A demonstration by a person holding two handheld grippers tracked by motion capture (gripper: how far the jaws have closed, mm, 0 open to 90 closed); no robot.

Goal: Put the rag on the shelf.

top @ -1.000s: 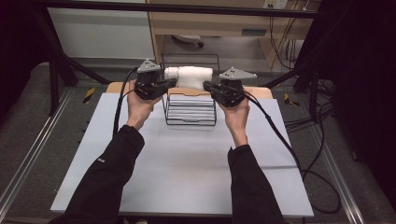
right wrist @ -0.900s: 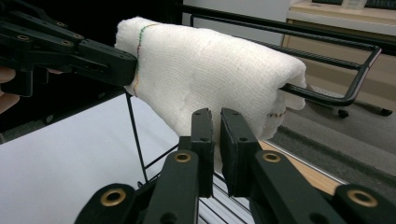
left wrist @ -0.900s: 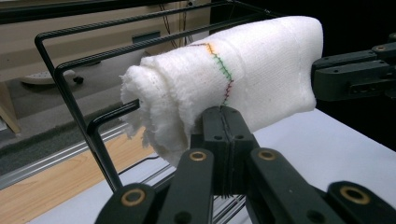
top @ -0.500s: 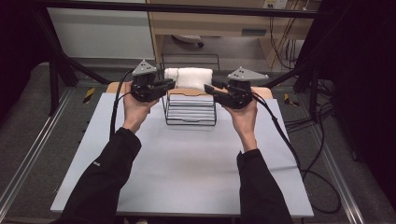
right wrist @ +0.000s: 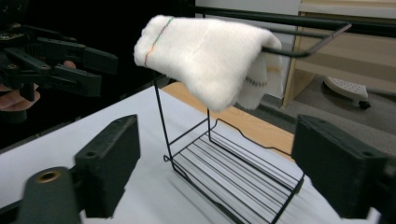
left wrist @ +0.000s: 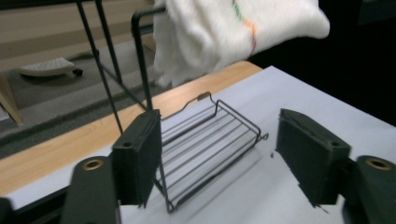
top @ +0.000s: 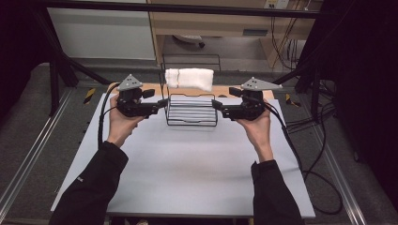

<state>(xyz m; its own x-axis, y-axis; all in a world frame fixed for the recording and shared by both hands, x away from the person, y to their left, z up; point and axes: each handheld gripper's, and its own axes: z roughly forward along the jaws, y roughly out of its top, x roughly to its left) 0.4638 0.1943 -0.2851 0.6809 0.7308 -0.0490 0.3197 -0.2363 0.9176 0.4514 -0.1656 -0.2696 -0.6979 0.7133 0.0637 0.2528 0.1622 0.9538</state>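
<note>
The person's two dark sleeves are cut off by the near edge of the high view, so nothing above the forearms can be seen. Both forearms reach forward over the white table, one to each side, with the wrists raised and the hands spread well apart.

There are two grippers, one wire rack and one towel. The left hand holds the left gripper at the left end of the rack, its tip pointing right toward the rack's left edge. The right hand holds the right gripper at the rack's right end, its tip pointing left. Both are level with each other. In the left gripper view its jaws stand wide apart with nothing between them; one pad sits just beside the rack's upright wire, and contact cannot be told. In the right gripper view the jaws also gape wide and grasp nothing, with the rack between and beyond them.

The black wire rack stands on the far part of the table, between the two grippers, its flat shelf of thin bars low and an upright frame rising behind. Over the top bar hangs a folded white towel, with a thin coloured stripe near one end. Its far side is hidden.
</note>
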